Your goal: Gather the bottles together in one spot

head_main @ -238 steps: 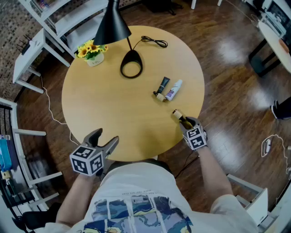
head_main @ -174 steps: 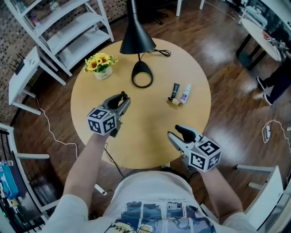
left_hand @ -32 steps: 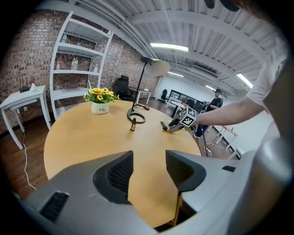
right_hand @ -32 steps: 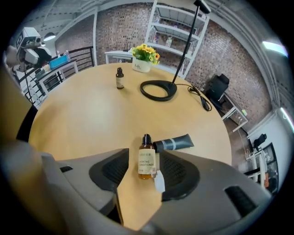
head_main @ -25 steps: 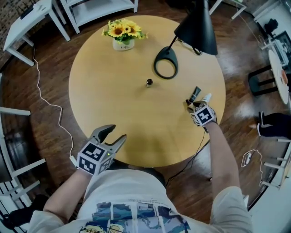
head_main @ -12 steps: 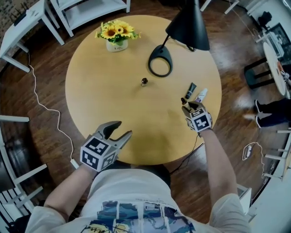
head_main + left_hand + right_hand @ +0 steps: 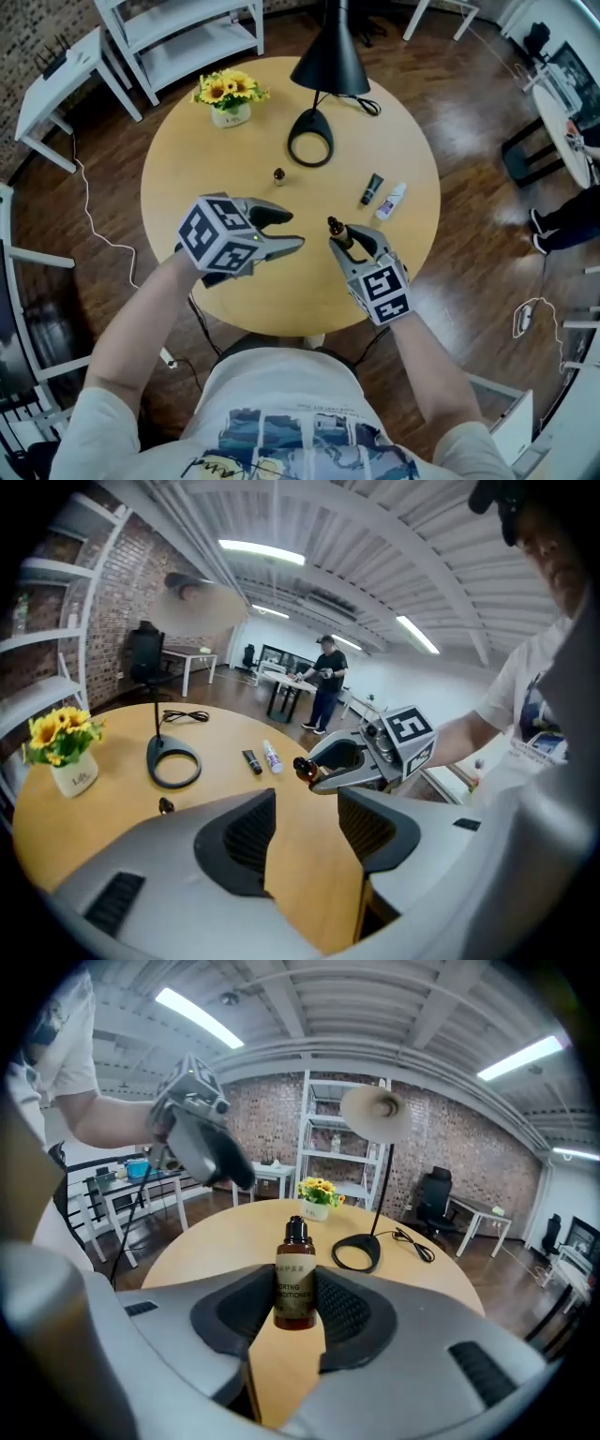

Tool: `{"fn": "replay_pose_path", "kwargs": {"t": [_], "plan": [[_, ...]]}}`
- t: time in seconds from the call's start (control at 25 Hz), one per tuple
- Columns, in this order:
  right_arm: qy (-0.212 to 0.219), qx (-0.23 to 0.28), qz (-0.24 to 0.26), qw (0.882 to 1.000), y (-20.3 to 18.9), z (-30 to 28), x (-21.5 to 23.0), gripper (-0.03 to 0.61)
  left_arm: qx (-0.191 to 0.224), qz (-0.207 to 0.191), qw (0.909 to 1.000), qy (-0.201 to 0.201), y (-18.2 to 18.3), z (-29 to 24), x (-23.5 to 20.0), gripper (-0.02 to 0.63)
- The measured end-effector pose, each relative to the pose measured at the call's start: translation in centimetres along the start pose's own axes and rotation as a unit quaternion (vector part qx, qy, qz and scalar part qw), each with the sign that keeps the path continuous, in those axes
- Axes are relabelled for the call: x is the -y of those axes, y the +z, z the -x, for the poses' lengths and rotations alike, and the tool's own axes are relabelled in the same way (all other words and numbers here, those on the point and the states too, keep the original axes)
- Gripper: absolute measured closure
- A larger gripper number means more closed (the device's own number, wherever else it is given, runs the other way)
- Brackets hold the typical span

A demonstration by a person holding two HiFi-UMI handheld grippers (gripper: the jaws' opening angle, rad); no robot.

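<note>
One brown bottle now lifted off table, right claw just closed pinching it; left claw raised, spread empty.

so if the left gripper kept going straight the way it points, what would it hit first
Most likely the bottle that the right gripper has just closed on: it sits dead ahead of the left gripper. Depth is unclear, so it could miss narrowly.

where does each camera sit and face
Head view: on the head, steeply down at the round table; arms and shirt show.
Left gripper view: on the left hand-held gripper, facing the right hand-held gripper; open jaws show.
Right gripper view: on the right one, facing the lamp; its jaws clamp the brown bottle.
All share the bottle.
</note>
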State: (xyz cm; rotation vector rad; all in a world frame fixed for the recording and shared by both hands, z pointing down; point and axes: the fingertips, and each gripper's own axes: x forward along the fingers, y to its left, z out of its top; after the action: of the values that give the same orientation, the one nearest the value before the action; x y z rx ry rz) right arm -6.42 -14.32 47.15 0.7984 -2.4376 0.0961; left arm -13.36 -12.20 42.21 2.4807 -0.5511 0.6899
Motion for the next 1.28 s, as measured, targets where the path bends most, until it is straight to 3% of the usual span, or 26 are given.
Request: {"fn": "replay_pose_path", "kwargs": {"t": [0.28, 0.4, 0.56, 0.84, 1.0, 1.2, 1.28], "plan": [[0.012, 0.064, 0.016, 0.998, 1.1, 4.6, -1.7, 0.424, -0.080, 0.011, 0.9940, -0.074, 3.6, -4.6, 4.4, 0.401], [0.012, 0.079, 0.013, 0.997, 0.8, 5.5, -1.8, 0.424, -0.115, 0.012, 0.9904, -0.075, 3.5, -6.1, 5.4, 0.415], [0.016, 0.081, 0.011, 0.997, 0.0, 6.2, -1.2, 0.425, -0.141, 0.020, 0.9875, -0.068, 3.4, -7.6, 6.1, 0.528], [0.021, 0.087, 0.010, 0.996, -1.0, 7.3, -0.7, 0.425, -0.170, 0.041, 0.9818, -0.076, 3.6, -9.2, 7.4, 0.528], [0.024, 0.085, 0.011, 0.996, -1.8, 7.4, -0.5, 0.425, -0.200, 0.004, 0.9773, -0.069, 3.4, -9.9, 7.7, 0.532], [0.023, 0.077, 0.005, 0.997, -2.4, 6.8, 0.0, 0.420, -0.244, -0.087, 0.9644, -0.054, 3.4, -10.4, 7.6, 0.534], [0.016, 0.067, -0.002, 0.998, -3.1, 6.7, 0.9, 0.371, -0.262, -0.125, 0.9562, -0.039, 3.7, -10.3, 6.9, 0.534]]}}
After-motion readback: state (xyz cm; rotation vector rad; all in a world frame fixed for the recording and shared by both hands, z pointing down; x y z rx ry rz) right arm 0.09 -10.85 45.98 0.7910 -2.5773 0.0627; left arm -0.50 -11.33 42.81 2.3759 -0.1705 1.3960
